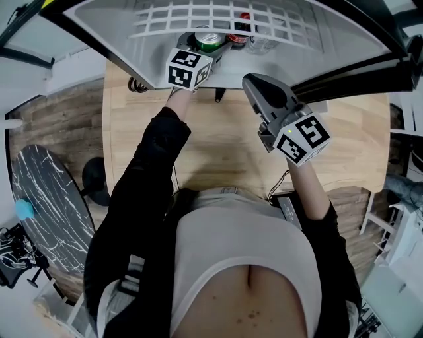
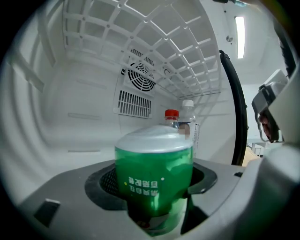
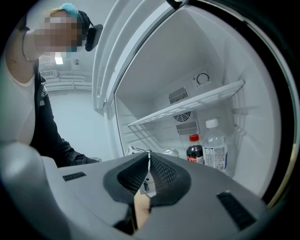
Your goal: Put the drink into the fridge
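Note:
A green drink can (image 2: 153,180) sits upright between the jaws of my left gripper (image 1: 203,54), which is shut on it. In the head view the can (image 1: 210,41) is just inside the open white fridge (image 1: 119,33), under the wire shelf (image 1: 218,16). My right gripper (image 1: 256,84) hangs outside the fridge front over the wooden table, shut with nothing between its jaws; in the right gripper view its pads (image 3: 159,171) meet. A red-capped dark bottle (image 3: 194,150) and a clear water bottle (image 3: 215,147) stand at the fridge's back right.
The fridge's back wall carries a round fan grille (image 2: 142,77) and a slotted vent (image 2: 135,104). The black door seal (image 2: 236,108) runs down the right. A wooden table (image 1: 218,145) lies below the fridge. A dark marbled round surface (image 1: 46,198) sits at left.

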Demonstrator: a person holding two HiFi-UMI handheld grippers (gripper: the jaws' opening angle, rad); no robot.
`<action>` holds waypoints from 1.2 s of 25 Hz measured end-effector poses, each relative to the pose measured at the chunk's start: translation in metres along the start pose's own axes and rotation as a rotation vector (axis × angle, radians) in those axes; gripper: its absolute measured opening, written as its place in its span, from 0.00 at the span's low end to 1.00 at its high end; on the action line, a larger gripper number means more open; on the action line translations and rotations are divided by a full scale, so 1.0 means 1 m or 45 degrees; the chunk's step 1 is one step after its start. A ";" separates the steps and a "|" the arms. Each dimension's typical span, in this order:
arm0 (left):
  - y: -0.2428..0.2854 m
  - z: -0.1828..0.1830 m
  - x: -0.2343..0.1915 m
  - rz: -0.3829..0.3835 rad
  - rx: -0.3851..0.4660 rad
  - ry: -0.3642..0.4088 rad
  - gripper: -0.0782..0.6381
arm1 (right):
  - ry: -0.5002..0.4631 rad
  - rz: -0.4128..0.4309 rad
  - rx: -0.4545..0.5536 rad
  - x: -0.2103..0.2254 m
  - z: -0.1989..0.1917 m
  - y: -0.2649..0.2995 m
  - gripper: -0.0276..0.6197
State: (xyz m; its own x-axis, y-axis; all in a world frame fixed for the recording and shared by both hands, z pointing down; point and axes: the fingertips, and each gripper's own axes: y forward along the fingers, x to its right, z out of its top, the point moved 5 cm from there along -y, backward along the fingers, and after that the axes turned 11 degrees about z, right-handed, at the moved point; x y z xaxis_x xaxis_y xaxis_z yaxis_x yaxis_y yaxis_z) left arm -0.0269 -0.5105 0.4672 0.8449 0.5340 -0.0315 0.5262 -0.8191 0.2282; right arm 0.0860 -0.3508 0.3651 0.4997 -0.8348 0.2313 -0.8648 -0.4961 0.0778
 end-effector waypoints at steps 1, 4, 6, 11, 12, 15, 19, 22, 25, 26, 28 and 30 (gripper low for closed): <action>0.000 0.000 0.000 -0.001 0.000 0.001 0.59 | 0.002 0.000 -0.001 0.000 0.000 0.000 0.09; 0.002 0.002 -0.002 -0.006 0.005 -0.003 0.59 | -0.003 0.008 -0.009 -0.002 -0.002 0.003 0.09; 0.003 0.002 -0.002 -0.009 0.005 -0.003 0.59 | -0.007 0.012 -0.013 -0.003 -0.002 0.003 0.09; 0.005 0.002 -0.002 -0.021 0.006 -0.003 0.59 | -0.010 0.014 -0.009 -0.004 0.000 0.003 0.09; 0.006 0.002 -0.003 -0.025 0.007 -0.004 0.59 | -0.013 0.016 -0.011 -0.004 -0.001 0.003 0.09; 0.007 0.003 -0.003 -0.033 0.010 -0.004 0.59 | -0.021 0.023 -0.018 -0.005 -0.001 0.004 0.09; 0.007 0.003 -0.003 -0.033 0.010 -0.003 0.59 | -0.016 0.015 -0.013 -0.005 0.000 0.002 0.09; 0.007 0.004 -0.003 -0.033 0.013 0.001 0.59 | -0.017 0.016 -0.014 -0.006 0.001 0.002 0.09; 0.004 0.005 -0.001 -0.034 0.032 0.019 0.59 | -0.020 0.015 -0.015 -0.007 0.001 0.000 0.09; 0.003 0.005 0.000 -0.033 0.042 0.027 0.59 | -0.019 0.014 -0.013 -0.007 0.001 0.000 0.09; 0.000 0.005 0.001 -0.027 0.059 0.036 0.59 | -0.018 0.012 -0.012 -0.007 0.000 -0.001 0.09; -0.001 0.006 0.001 -0.015 0.065 0.037 0.59 | -0.014 0.011 -0.011 -0.008 0.000 -0.002 0.09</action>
State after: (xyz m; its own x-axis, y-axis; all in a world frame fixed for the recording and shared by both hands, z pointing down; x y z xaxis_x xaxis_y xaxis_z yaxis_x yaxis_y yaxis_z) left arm -0.0261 -0.5106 0.4615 0.8358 0.5490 -0.0055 0.5410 -0.8220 0.1779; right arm 0.0835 -0.3436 0.3629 0.4926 -0.8416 0.2213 -0.8695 -0.4868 0.0840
